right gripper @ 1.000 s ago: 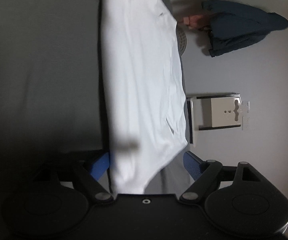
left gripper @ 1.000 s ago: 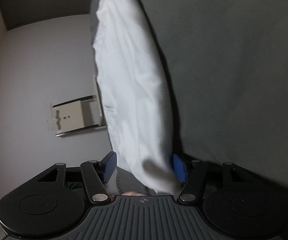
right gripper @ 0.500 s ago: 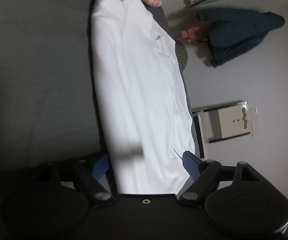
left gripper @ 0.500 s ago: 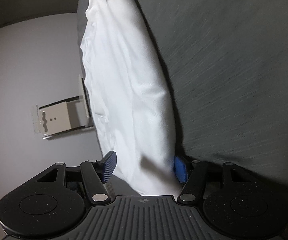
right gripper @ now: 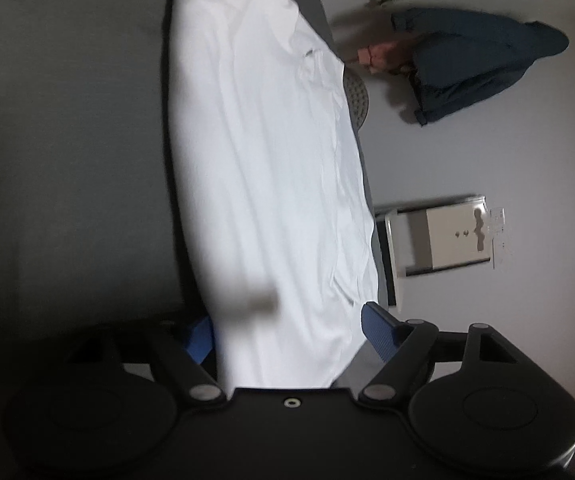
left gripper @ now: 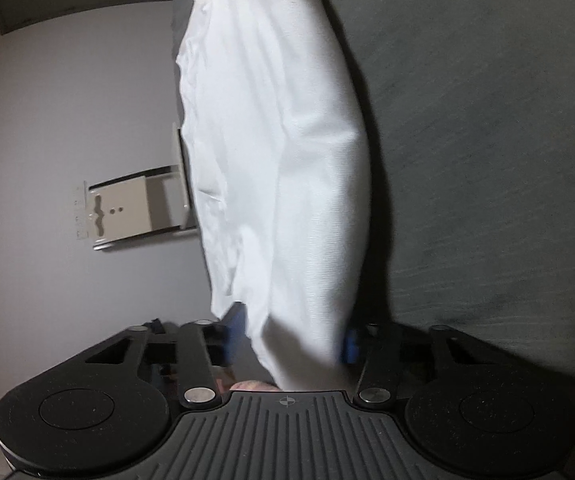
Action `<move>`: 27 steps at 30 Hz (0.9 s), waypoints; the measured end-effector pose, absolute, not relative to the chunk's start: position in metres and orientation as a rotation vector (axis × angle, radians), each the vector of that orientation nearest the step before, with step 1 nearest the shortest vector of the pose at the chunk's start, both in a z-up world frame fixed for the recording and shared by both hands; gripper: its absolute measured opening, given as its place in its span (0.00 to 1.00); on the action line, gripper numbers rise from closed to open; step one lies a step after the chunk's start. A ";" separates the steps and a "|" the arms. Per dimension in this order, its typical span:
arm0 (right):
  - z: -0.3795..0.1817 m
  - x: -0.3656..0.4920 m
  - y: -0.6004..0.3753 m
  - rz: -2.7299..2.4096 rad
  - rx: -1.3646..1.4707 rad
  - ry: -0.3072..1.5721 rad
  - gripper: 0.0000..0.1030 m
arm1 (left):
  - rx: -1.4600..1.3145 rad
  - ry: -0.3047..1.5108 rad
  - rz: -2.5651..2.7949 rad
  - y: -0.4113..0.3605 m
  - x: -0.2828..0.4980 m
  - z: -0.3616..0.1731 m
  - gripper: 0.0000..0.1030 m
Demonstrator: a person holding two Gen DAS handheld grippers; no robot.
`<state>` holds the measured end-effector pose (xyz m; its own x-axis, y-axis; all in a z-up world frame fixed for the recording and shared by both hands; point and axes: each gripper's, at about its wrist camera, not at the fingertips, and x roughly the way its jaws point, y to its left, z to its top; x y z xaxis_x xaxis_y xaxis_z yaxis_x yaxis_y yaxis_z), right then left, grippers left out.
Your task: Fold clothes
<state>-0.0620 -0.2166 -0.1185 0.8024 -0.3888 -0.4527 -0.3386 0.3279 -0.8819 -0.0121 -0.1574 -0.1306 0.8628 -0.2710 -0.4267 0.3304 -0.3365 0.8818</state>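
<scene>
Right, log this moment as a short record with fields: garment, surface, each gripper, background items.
garment: white garment, stretched lengthwise between the two grippers
surface: dark grey sheet beneath the garment
left gripper: blue jaws spread, cloth passing between them
right gripper: blue jaws spread, cloth edge lying between them
grasp: not clamped in either view
background: pale floor, dark blue clothing, small white unit

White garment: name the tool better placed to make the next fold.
Neither clearly: the white garment runs between the open fingers of both the left tool and right tool.
</scene>
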 end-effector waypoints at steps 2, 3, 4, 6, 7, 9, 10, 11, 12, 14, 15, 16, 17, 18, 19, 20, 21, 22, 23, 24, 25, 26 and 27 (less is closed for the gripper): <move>-0.123 -0.061 -0.220 -0.067 -1.316 0.679 0.66 | 1.786 0.061 -0.612 -0.158 -0.007 -0.127 0.29; -0.126 -0.061 -0.222 -0.092 -1.360 0.678 0.63 | 1.772 0.069 -0.613 -0.158 -0.005 -0.126 0.27; -0.132 -0.065 -0.222 -0.103 -1.412 0.670 0.56 | 1.758 0.077 -0.613 -0.158 -0.003 -0.124 0.24; -0.145 -0.070 -0.224 -0.086 -1.464 0.663 0.37 | 1.730 0.093 -0.614 -0.158 0.002 -0.121 0.15; -0.151 -0.071 -0.225 -0.072 -1.473 0.665 0.15 | 1.716 0.101 -0.614 -0.158 0.004 -0.119 0.12; -0.161 -0.074 -0.228 -0.053 -1.489 0.659 0.09 | 1.688 0.117 -0.614 -0.158 0.009 -0.116 0.10; -0.155 -0.076 -0.227 -0.048 -1.467 0.662 0.08 | 1.674 0.125 -0.615 -0.158 0.011 -0.114 0.10; -0.150 -0.078 -0.227 -0.044 -1.446 0.665 0.08 | 1.662 0.131 -0.615 -0.158 0.013 -0.112 0.10; -0.144 -0.080 -0.226 -0.039 -1.425 0.668 0.08 | 1.662 0.126 -0.619 -0.155 0.010 -0.108 0.10; -0.129 -0.088 -0.223 -0.019 -1.397 0.673 0.07 | 1.659 0.099 -0.626 -0.148 0.004 -0.098 0.09; -0.121 -0.094 -0.220 -0.003 -1.390 0.675 0.07 | 1.641 0.100 -0.630 -0.144 0.000 -0.090 0.09; -0.111 -0.101 -0.217 0.013 -1.385 0.682 0.07 | 1.621 0.102 -0.634 -0.141 -0.004 -0.082 0.09; -0.100 -0.108 -0.214 0.034 -1.373 0.695 0.07 | 1.594 0.112 -0.645 -0.136 -0.011 -0.072 0.09; -0.090 -0.116 -0.210 0.056 -1.361 0.708 0.07 | 1.569 0.122 -0.658 -0.131 -0.019 -0.062 0.09; -0.079 -0.125 -0.206 0.072 -1.346 0.714 0.07 | 1.550 0.124 -0.670 -0.126 -0.027 -0.054 0.09; -0.069 -0.136 -0.201 0.094 -1.337 0.732 0.07 | 1.529 0.141 -0.690 -0.121 -0.040 -0.045 0.09; -0.060 -0.149 -0.195 0.123 -1.324 0.756 0.07 | 1.509 0.158 -0.711 -0.115 -0.053 -0.036 0.09; -0.052 -0.162 -0.189 0.147 -1.315 0.774 0.07 | 1.492 0.176 -0.737 -0.108 -0.069 -0.029 0.09; -0.045 -0.177 -0.181 0.175 -1.315 0.790 0.07 | 1.482 0.203 -0.771 -0.101 -0.088 -0.023 0.09; -0.038 -0.194 -0.173 0.206 -1.307 0.810 0.07 | 1.473 0.229 -0.805 -0.093 -0.106 -0.016 0.09; -0.030 -0.212 -0.164 0.242 -1.284 0.835 0.07 | 1.474 0.241 -0.832 -0.085 -0.126 -0.011 0.09; -0.025 -0.227 -0.155 0.272 -1.260 0.857 0.07 | 1.472 0.259 -0.860 -0.076 -0.146 -0.007 0.09; -0.018 -0.245 -0.146 0.311 -1.231 0.883 0.07 | 1.458 0.285 -0.886 -0.065 -0.164 -0.001 0.09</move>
<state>-0.2450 -0.1460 -0.0184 0.6427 -0.2427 -0.7267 -0.6441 0.3423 -0.6840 -0.1644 -0.0650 -0.0008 0.6648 -0.3451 -0.6625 0.6664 -0.1268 0.7347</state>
